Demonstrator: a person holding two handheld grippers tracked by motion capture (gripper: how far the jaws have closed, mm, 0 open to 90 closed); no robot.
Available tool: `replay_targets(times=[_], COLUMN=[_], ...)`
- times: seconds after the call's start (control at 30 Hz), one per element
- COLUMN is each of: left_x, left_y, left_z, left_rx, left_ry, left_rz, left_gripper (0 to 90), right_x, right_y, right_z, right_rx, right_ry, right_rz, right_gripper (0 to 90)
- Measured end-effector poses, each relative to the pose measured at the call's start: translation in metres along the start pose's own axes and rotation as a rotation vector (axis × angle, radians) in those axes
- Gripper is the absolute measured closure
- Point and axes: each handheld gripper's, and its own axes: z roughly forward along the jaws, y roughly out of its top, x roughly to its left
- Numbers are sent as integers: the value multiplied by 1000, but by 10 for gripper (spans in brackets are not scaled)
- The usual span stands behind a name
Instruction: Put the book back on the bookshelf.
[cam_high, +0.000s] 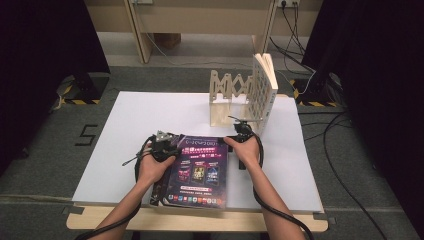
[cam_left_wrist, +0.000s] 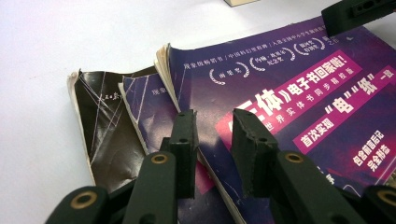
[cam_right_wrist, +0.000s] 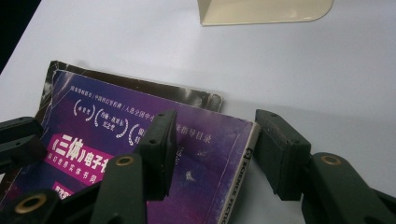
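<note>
A stack of three paperbacks lies flat near the table's front edge; the top book (cam_high: 200, 167) has a purple cover. My left gripper (cam_high: 167, 142) is at its far left corner. In the left gripper view, my left gripper (cam_left_wrist: 212, 135) straddles the top book's (cam_left_wrist: 289, 93) left edge, jaws apart, pressing on nothing. A blue-purple book (cam_left_wrist: 149, 107) and a dark book (cam_left_wrist: 102, 135) stick out beneath. My right gripper (cam_high: 243, 132) is at the far right corner. There my right gripper (cam_right_wrist: 215, 126) is wide open, one jaw over the cover (cam_right_wrist: 116, 126), the other beside the spine.
A wooden folding book rack (cam_high: 235, 97) stands at the back of the white table board (cam_high: 130, 130), with one book (cam_high: 267, 80) upright in it. Its pale base (cam_right_wrist: 261, 11) lies just beyond my right gripper. Cables run across the floor at the right.
</note>
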Motion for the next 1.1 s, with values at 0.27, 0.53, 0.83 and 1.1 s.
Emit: replay_targets(times=[0.27, 0.53, 0.83, 1.1], left_x=[-2, -3, -3, -3], left_y=[0, 0, 0, 1], left_z=[0, 0, 0, 0], left_rx=[4, 7, 5, 8], left_ry=[11, 17, 16, 19], left_rz=[12, 14, 14, 22], left_gripper=[699, 703, 702, 702], right_x=[6, 11, 5, 5], right_y=[1, 1, -4, -5], right_z=[-6, -14, -8, -8], right_rx=[-14, -17, 19, 42], right_ry=[-29, -42, -32, -10], right_rz=[-33, -52, -18, 8], right_gripper=[591, 605, 535, 552])
